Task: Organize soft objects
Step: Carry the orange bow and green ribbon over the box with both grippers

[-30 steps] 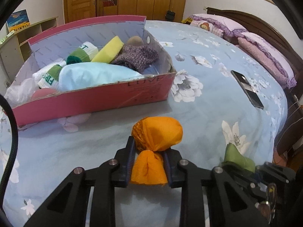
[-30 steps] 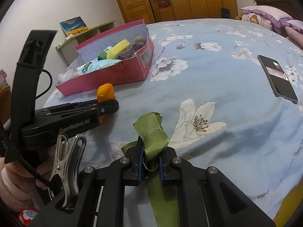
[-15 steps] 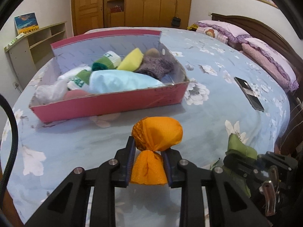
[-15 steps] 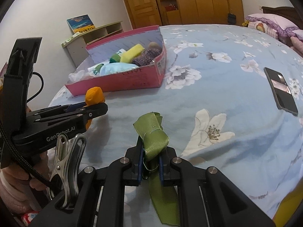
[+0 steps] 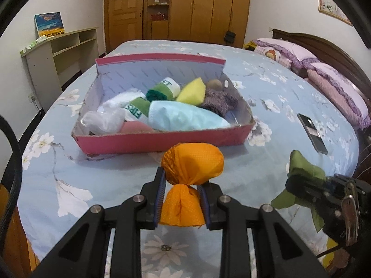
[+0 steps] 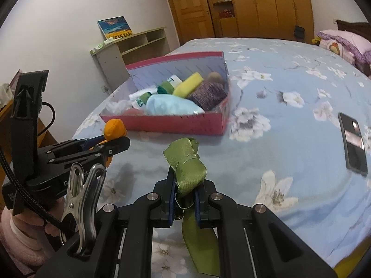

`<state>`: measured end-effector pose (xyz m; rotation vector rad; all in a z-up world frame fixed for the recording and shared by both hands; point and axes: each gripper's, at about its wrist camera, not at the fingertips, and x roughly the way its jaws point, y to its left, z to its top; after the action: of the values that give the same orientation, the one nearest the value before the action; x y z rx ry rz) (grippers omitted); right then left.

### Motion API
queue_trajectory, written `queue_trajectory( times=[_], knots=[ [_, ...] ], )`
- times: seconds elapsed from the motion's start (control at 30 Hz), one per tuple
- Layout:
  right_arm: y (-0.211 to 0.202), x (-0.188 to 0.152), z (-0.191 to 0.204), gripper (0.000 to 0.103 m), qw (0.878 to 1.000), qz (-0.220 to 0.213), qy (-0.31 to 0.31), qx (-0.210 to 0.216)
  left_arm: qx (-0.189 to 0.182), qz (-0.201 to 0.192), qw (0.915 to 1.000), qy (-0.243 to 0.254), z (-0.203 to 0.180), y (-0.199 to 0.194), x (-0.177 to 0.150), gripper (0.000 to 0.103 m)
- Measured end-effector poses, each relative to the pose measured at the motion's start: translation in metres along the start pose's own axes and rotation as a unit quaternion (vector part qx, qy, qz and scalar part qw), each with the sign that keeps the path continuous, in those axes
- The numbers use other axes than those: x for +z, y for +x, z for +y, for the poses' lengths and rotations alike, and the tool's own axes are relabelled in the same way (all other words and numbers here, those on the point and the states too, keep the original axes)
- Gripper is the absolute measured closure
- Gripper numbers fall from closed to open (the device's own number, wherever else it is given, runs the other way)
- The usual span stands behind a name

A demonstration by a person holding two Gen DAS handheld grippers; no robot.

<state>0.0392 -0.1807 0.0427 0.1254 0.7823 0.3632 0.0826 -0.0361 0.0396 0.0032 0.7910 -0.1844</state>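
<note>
My left gripper is shut on an orange cloth pouch and holds it above the bed, short of the pink box. The box holds several soft things: rolled socks, a pale blue cloth, a yellow sponge, a purple knit piece. My right gripper is shut on a green ribbon, also held above the bed. In the right wrist view the left gripper with the pouch is at the left, before the box.
A black phone lies on the floral bedsheet to the right of the box, also in the right wrist view. Purple pillows lie at the headboard. A low shelf stands beyond the bed's left edge.
Both grippers have risen and pulled back from the box, each keeping its load. The box now appears farther away and seen more from above.
</note>
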Motion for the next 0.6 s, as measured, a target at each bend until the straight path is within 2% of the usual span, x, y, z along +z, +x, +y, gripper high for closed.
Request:
queue_trajectory(
  times=[0.6],
  knots=[
    [0.010,0.064,0.030,0.090,0.999,-0.022,-0.035,0.020,0.000,-0.030,0.9996,-0.002,0.029,-0.014,0.043,0.075]
  ],
)
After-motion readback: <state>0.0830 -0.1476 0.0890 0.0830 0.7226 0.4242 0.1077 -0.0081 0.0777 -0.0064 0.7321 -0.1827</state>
